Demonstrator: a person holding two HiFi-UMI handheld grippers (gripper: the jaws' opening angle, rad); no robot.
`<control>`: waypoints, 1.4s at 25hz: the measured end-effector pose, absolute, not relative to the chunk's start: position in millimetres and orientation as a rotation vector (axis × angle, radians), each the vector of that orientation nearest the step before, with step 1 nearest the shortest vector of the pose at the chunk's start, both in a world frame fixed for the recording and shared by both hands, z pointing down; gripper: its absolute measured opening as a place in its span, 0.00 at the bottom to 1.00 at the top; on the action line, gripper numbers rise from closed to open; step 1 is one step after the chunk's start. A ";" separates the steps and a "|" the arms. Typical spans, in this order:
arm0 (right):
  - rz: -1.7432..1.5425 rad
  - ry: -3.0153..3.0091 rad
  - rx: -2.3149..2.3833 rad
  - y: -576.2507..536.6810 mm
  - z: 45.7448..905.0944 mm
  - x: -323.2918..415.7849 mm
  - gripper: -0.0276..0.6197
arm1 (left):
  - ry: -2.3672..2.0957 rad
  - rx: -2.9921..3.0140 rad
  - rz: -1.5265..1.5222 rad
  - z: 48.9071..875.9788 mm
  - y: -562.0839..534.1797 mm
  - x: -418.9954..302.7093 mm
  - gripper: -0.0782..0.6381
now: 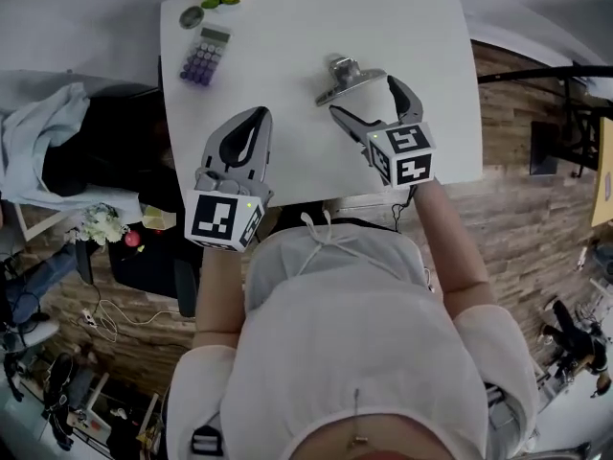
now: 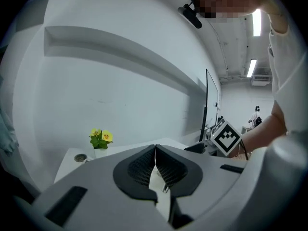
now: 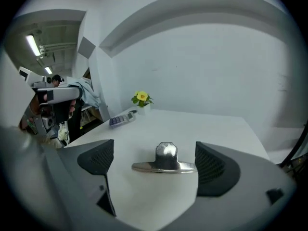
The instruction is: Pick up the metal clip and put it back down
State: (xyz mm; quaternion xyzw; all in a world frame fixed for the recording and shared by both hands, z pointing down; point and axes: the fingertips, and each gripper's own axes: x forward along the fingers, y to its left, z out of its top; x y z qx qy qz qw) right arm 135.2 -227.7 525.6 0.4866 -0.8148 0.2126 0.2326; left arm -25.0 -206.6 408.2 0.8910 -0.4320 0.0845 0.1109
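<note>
Left tool closed on nothing, at eight o'clock from metal clip; right tool at five o'clock, spread apart, flanking clip lying on white surface.

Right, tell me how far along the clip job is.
Done: nothing shows as finished. In hand: the right hand-held gripper has its jaws open, with the metal clip lying between them on the white table, not gripped. The left hand-held gripper is shut and empty. Left: close, lift, set down, if no lift has already happened, which these pictures cannot tell.
</note>
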 end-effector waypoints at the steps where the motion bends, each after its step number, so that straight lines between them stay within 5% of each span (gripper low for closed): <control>1: 0.598 -2.224 1.324 -235.8 534.6 133.0 0.86 | -1.263 2.614 0.250 413.7 -214.5 -25.9 0.14; 13: 0.737 -2.025 1.217 -289.0 623.2 126.3 0.85 | -1.239 2.526 0.303 466.7 -269.7 -42.0 0.14; 22: 0.759 -1.876 1.217 -286.4 638.9 130.7 0.53 | -1.228 2.501 0.326 477.2 -280.2 -50.7 0.14; 35: 0.776 -1.901 1.233 -280.0 623.7 127.2 0.50 | -1.239 2.561 0.316 453.1 -273.6 -52.2 0.14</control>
